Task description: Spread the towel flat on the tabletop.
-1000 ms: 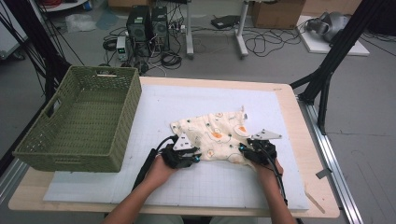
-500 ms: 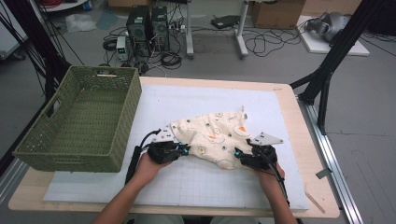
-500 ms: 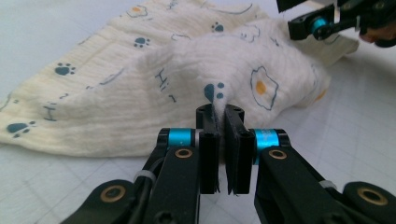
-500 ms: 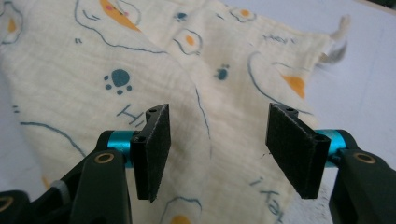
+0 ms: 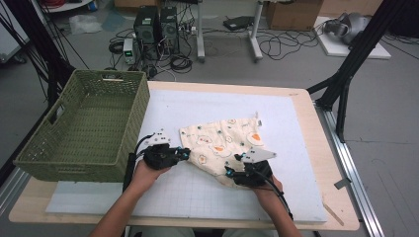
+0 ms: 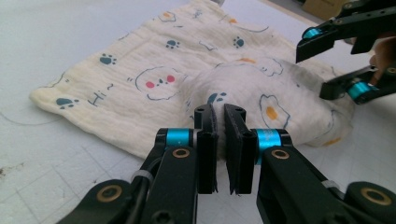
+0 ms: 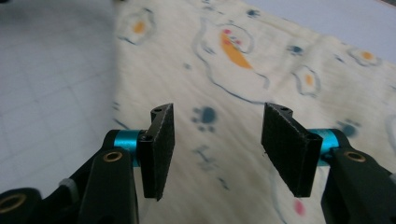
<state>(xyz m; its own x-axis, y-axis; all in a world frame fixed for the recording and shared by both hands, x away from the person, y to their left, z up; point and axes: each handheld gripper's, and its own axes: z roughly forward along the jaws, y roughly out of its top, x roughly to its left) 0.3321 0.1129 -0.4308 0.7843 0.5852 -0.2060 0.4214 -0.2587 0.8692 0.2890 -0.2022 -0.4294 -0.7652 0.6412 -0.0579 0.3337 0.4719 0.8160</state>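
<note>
the printed muslin cloth [image 5: 222, 145] lies rumpled on the white mat [image 5: 296, 123], right of the green wicker basket [image 5: 84, 128], with bare mat beyond it up to the table [image 5: 301, 96] edge. the left gripper [image 5: 184, 154] is pinched on the cloth's near-left edge. the right gripper [image 5: 230, 170] has just been closing, its jaws parted over the cloth's near-right edge.

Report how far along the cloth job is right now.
Done: the printed cloth lies spread on the white mat, one hump left in the middle. In hand: the left gripper is nearly shut at the cloth's near-left edge, with no cloth seen between its jaws; the right gripper stands open over the fabric, its jaws just closing slightly. Left: the green basket holds nothing.
</note>
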